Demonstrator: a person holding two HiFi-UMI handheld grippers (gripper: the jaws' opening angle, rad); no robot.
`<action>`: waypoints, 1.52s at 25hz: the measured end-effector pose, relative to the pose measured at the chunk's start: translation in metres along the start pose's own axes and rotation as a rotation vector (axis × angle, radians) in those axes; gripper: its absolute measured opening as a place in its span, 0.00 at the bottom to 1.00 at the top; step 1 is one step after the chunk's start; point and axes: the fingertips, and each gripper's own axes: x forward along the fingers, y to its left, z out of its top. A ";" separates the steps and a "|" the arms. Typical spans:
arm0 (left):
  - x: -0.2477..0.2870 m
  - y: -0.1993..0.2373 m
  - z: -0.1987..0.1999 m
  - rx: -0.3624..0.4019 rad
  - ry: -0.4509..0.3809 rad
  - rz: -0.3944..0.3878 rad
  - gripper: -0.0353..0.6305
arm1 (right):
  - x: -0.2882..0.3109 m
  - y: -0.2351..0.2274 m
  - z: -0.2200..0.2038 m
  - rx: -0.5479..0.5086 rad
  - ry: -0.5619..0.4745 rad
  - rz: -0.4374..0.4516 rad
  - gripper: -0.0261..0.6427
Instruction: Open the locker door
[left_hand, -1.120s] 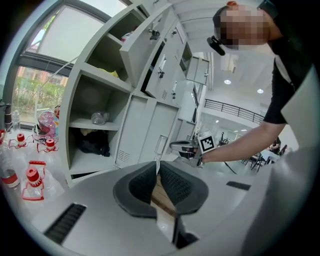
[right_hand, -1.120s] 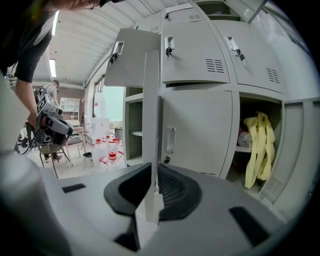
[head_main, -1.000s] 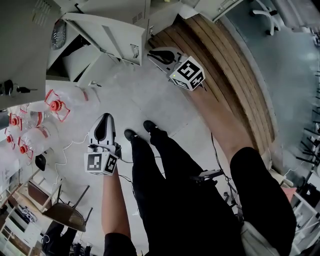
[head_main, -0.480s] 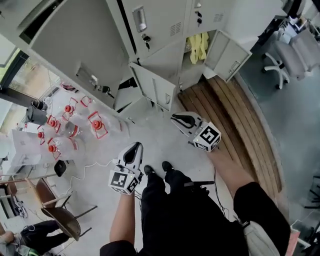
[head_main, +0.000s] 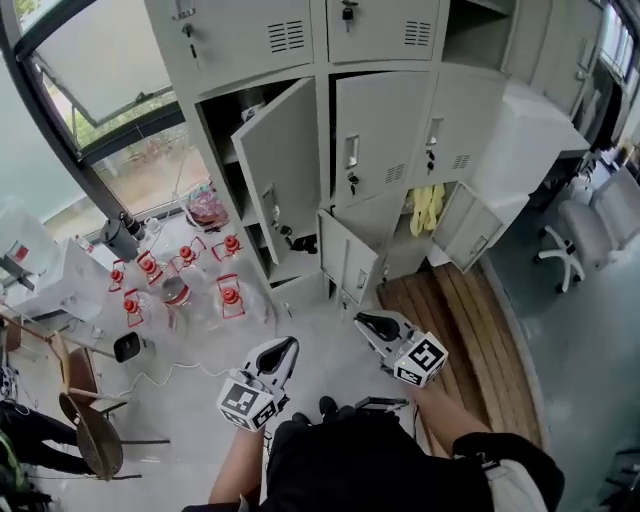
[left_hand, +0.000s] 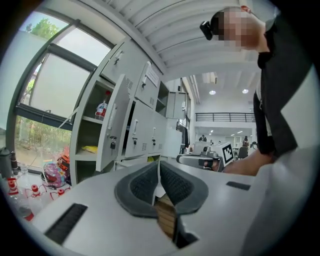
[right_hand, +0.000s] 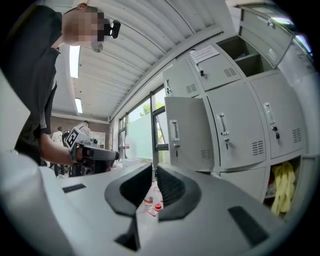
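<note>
Left tool (head_main: 284, 347): jaws together, empty. Right tool (head_main: 366, 321): a slit apart, just been closing, nothing between. Closed locker door (head_main: 385, 125) well beyond both, untouched. Top-row lockers (head_main: 380, 25) cut off by the frame edge.

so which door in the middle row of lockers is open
The left door of the middle row: it is swung out from its compartment. The middle door and the right door beside it are shut flat.
</note>
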 end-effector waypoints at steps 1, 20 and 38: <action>-0.006 -0.005 0.007 0.001 -0.010 0.000 0.08 | -0.002 0.008 0.008 -0.008 -0.007 0.012 0.10; -0.085 -0.139 0.025 -0.039 -0.151 -0.063 0.08 | -0.113 0.144 0.065 -0.009 -0.087 0.149 0.08; -0.022 -0.244 0.013 -0.006 -0.115 -0.033 0.08 | -0.200 0.109 0.048 0.055 -0.059 0.268 0.06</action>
